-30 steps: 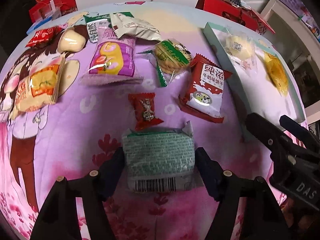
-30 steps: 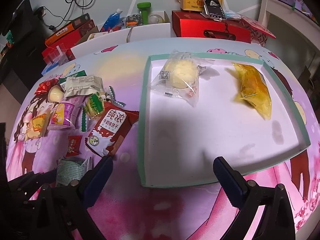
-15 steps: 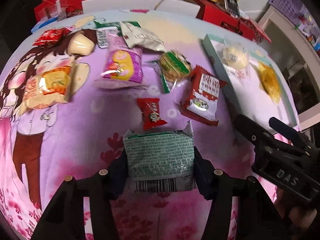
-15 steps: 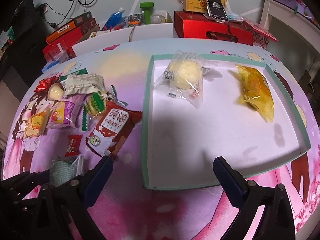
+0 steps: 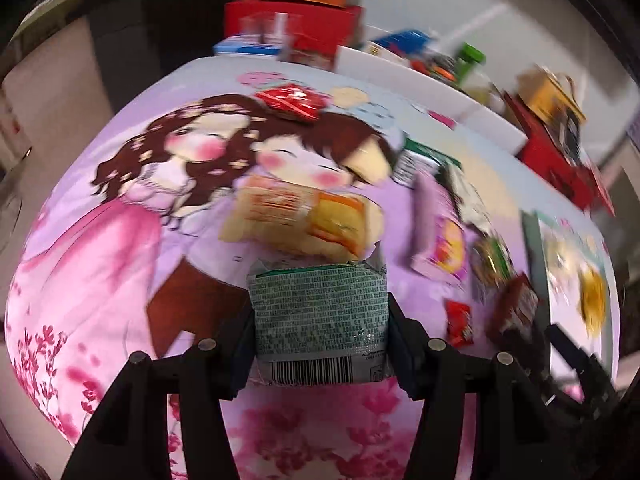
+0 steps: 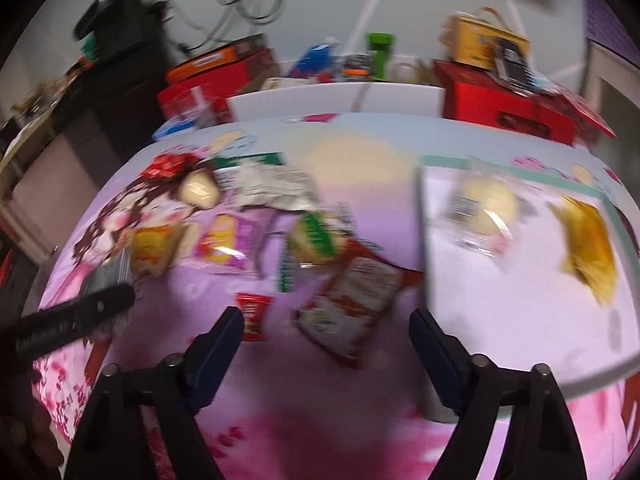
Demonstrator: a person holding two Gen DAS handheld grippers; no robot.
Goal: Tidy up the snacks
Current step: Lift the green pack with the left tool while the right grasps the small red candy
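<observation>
Green foil with fine print covered the packet (image 5: 321,312) clamped in the left gripper (image 5: 320,344), whose two pads pressed its sides; a barcode strip ran along the packet's near edge. That gripper had closed on it within the last second. In the left wrist view the packet sat at six o'clock, held clear of the pink cartoon tablecloth (image 5: 100,248). At twelve o'clock from the packet lay an orange-and-yellow snack bag (image 5: 304,220), and further that way a small red wrapper (image 5: 294,101). Toward three o'clock were a purple pouch (image 5: 444,240), a small red candy (image 5: 459,323) and a dark red biscuit pack (image 5: 516,312), all blurred. Beyond them stood the white tray (image 5: 560,272) with its green rim.

The right gripper (image 6: 326,330) stood open with nothing between its blue pads; its jaws had just been narrowing. It hung over the cloth, with the small red candy (image 6: 253,316) just beside its left pad and the red biscuit pack (image 6: 352,300) between the fingers, farther ahead. The white tray (image 6: 500,300) lay at two o'clock, holding a pale round bun in clear wrap (image 6: 486,206) and a yellow bag (image 6: 588,248), well apart from each other. At nine o'clock the left gripper (image 6: 108,300) showed as a dark blurred bar.
</observation>
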